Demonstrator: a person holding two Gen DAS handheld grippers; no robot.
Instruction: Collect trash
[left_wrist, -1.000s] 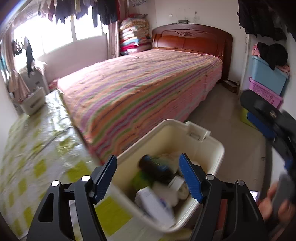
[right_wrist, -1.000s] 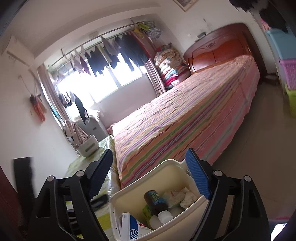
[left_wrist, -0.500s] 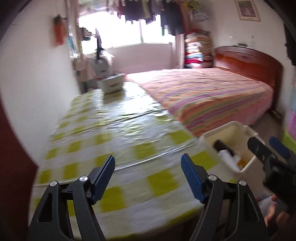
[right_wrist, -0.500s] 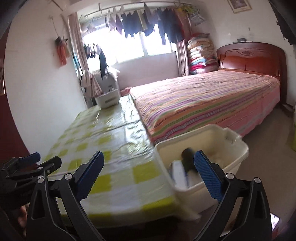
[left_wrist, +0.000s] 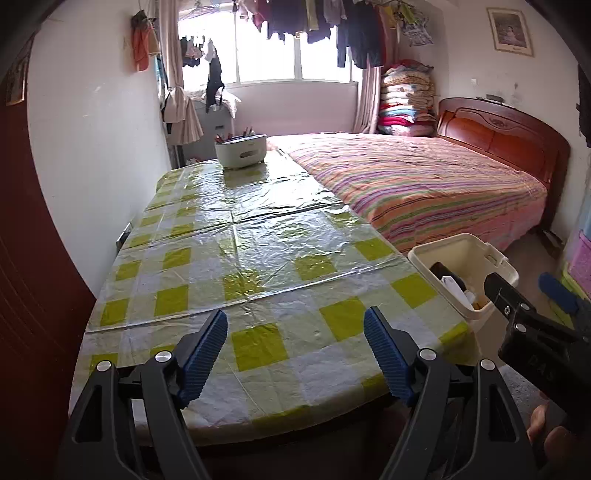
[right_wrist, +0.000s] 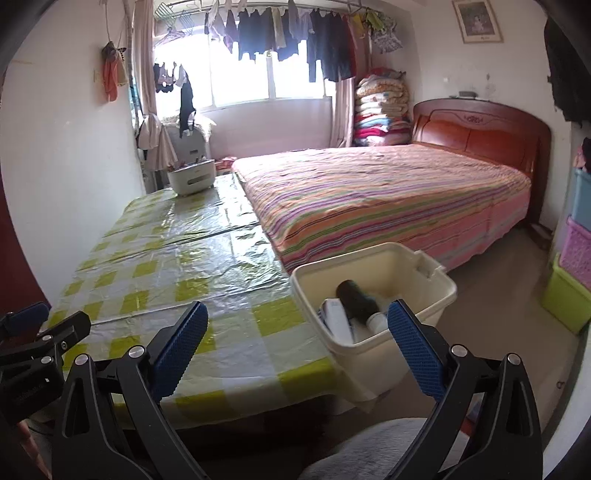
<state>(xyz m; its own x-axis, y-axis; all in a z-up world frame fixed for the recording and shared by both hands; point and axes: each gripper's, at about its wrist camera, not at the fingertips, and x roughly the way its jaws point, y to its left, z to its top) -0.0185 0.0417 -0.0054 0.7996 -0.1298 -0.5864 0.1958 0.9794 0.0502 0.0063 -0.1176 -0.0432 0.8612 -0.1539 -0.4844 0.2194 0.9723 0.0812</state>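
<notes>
A cream plastic bin (left_wrist: 461, 243) (right_wrist: 369, 254) stands on the floor at the table's near right corner, beside the bed. It holds a dark bottle (right_wrist: 356, 295), a white box (right_wrist: 336, 321) and other scraps. My left gripper (left_wrist: 295, 332) hovers open over the near edge of the checked table (left_wrist: 258, 240), nothing between its blue pads. My right gripper (right_wrist: 297, 314) is open and empty, its right pad in front of the bin's near rim. Each gripper shows in the other's view: the right gripper (left_wrist: 528, 291) next to the bin, the left gripper (right_wrist: 48, 321) at the left edge.
A white holder with pens (left_wrist: 242, 149) (right_wrist: 192, 177) sits at the table's far end. The striped bed (right_wrist: 369, 192) runs along the table's right side. Coloured plastic crates (right_wrist: 576, 258) stack at the right wall. A hand (left_wrist: 546, 432) holds the right gripper.
Both grippers pulled away from above the bin and swung left to face the table. The right jaws spread wider. The bin now lies at the right of both views.
</notes>
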